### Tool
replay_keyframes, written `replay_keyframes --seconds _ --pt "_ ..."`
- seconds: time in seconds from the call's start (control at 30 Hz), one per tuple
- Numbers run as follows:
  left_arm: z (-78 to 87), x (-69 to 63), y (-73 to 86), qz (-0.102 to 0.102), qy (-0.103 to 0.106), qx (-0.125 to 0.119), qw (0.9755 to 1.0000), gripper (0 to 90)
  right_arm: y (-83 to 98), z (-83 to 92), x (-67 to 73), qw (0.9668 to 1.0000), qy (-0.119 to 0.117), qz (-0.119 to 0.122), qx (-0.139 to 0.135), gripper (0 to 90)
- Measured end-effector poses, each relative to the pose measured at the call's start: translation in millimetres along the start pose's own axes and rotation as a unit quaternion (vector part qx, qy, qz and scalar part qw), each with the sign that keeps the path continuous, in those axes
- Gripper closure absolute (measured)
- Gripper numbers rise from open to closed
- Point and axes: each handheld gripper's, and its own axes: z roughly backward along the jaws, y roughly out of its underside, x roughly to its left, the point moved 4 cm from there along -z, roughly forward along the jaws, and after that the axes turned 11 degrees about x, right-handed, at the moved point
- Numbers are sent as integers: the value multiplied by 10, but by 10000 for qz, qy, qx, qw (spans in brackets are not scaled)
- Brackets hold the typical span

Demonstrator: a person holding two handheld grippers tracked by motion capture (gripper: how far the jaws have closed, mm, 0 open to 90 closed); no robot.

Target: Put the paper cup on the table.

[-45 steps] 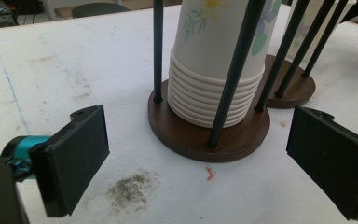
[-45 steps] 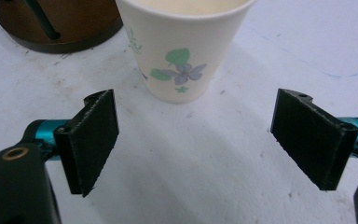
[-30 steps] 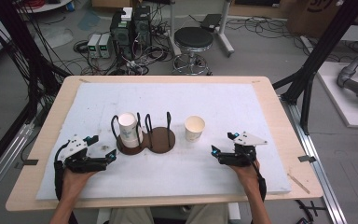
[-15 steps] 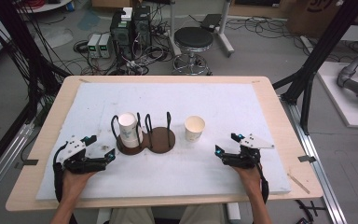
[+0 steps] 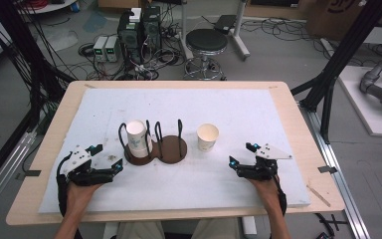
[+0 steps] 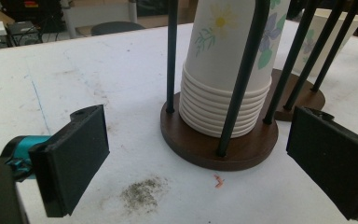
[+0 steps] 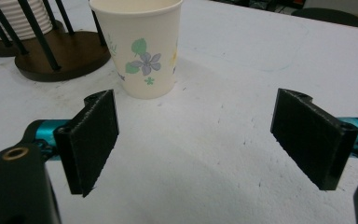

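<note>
- Two claws are mine, and both have their black jaws spread wide with nothing between them: the left gripper (image 5: 110, 170) low at the left of the high view, the right gripper (image 5: 238, 163) low at the right.
- Between my left jaws, in the left gripper view, bare white table cover (image 6: 74, 84) shows, with a small grey smudge of dust (image 6: 144, 192) near the bottom middle.
- Just beyond them, at upper centre, stands a stack of white flowered paper cups (image 6: 230, 70) inside a dark brown round wooden holder with black upright rods (image 6: 200, 144).
- Ahead of my right jaws, at the upper left of the right gripper view, a single white paper cup with a purple flower (image 7: 140, 51) stands upright on the cover, just beside the holder's second, empty base (image 7: 70, 56).
</note>
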Motion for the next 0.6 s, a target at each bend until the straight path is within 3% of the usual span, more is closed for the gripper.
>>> replay_keyframes --seconds 0.6 --pt "-20 -1 -4 -11 40 91 9999 56 0 -8 -13 9999 -129 -44 36 156"
